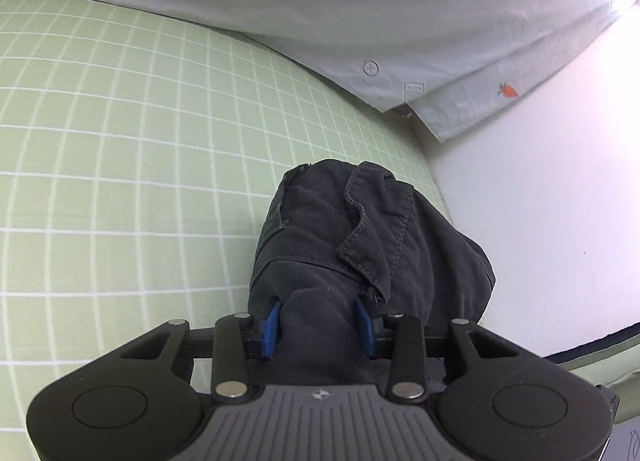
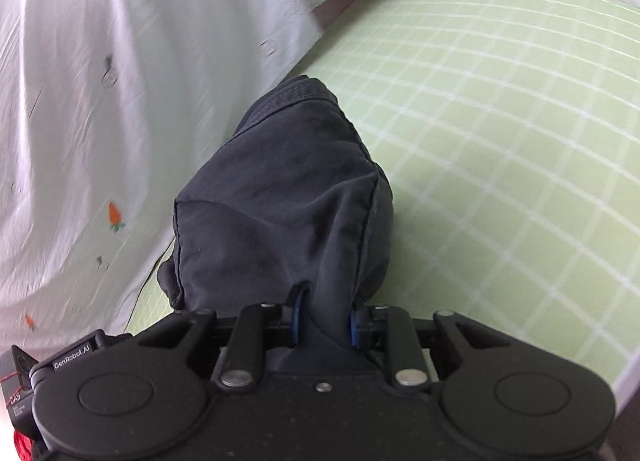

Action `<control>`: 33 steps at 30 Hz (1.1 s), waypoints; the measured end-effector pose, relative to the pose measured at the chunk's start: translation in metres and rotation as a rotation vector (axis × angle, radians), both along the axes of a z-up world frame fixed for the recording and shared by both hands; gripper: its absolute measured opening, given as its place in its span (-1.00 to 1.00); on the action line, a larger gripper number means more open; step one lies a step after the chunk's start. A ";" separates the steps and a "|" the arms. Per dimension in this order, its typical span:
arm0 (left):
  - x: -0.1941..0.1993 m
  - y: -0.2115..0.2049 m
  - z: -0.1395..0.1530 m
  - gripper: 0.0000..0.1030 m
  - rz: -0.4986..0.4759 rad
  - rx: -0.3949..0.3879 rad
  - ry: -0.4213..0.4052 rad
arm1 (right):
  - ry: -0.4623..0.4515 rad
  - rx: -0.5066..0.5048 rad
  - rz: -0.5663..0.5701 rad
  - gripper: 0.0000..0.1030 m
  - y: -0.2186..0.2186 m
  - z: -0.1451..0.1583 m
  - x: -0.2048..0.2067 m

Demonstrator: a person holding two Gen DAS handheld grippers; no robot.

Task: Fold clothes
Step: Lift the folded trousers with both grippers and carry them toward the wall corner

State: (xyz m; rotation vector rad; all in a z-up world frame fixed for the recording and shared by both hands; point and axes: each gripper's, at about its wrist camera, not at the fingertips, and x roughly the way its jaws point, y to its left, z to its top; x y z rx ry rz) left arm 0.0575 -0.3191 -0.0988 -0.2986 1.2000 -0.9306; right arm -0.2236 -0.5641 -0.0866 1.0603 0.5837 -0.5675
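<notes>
Dark charcoal cotton garment with stitched seams (image 1: pixel 340 245), bunched and lifted, hanging above the pale green white-checked bed sheet (image 1: pixel 120 161) near the bed's edge by the white wall (image 1: pixel 540 201). Gripped at two places: left gripper (image 1: pixel 318 325) clenched on a gathered fold, blue fingers (image 1: pixel 271 327) pressed into cloth from both sides; right gripper (image 2: pixel 324 321) likewise clamped on another bunch of the same garment (image 2: pixel 280 189), blue fingers (image 2: pixel 297 317) half buried in fabric. Beyond it, a white carrot-printed cover (image 1: pixel 360 1) lying along the far side of the bed, seen again in the right view (image 2: pixel 80 101).

Judged to be the spreading step before any fold. Best done by drawing the two grips apart until the cloth hangs taut and flat, then lowering it onto open sheet, well clear of the printed cover and the bed's edge. Worth keeping both grips firm: thick bunched fabric could slip under a sideways pull. Seams worth aligning before release.
</notes>
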 end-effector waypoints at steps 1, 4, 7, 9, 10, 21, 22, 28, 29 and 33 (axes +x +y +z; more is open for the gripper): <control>-0.009 -0.015 0.000 -0.23 0.001 0.004 -0.009 | -0.004 0.003 -0.007 -0.57 -0.013 -0.003 -0.008; -0.032 -0.066 -0.005 -0.23 0.035 0.006 -0.041 | -0.008 -0.016 0.019 -0.57 -0.062 -0.011 -0.019; -0.048 -0.118 -0.011 -0.23 0.109 0.012 -0.029 | 0.012 -0.052 0.094 -0.57 -0.127 -0.012 -0.017; -0.054 -0.154 -0.015 -0.23 0.146 0.015 -0.029 | 0.031 -0.109 0.163 -0.57 -0.167 -0.009 -0.007; -0.054 -0.172 -0.017 -0.23 0.159 0.018 -0.021 | 0.040 -0.135 0.194 -0.57 -0.188 -0.009 -0.002; 0.020 -0.364 -0.037 -0.22 0.170 0.069 -0.057 | 0.154 -0.352 0.319 -0.51 -0.365 -0.025 0.140; 0.032 -0.382 -0.038 -0.22 0.173 0.064 -0.075 | 0.169 -0.388 0.319 -0.46 -0.379 -0.026 0.164; 0.098 -0.454 -0.039 -0.15 0.225 0.055 -0.142 | 0.286 -0.729 0.315 -0.10 -0.422 -0.025 0.262; 0.101 -0.457 -0.038 -0.15 0.213 0.059 -0.156 | 0.302 -0.783 0.307 -0.09 -0.420 -0.021 0.267; 0.102 -0.453 -0.034 0.02 0.200 0.088 -0.215 | 0.211 -0.906 0.240 0.01 -0.400 0.003 0.254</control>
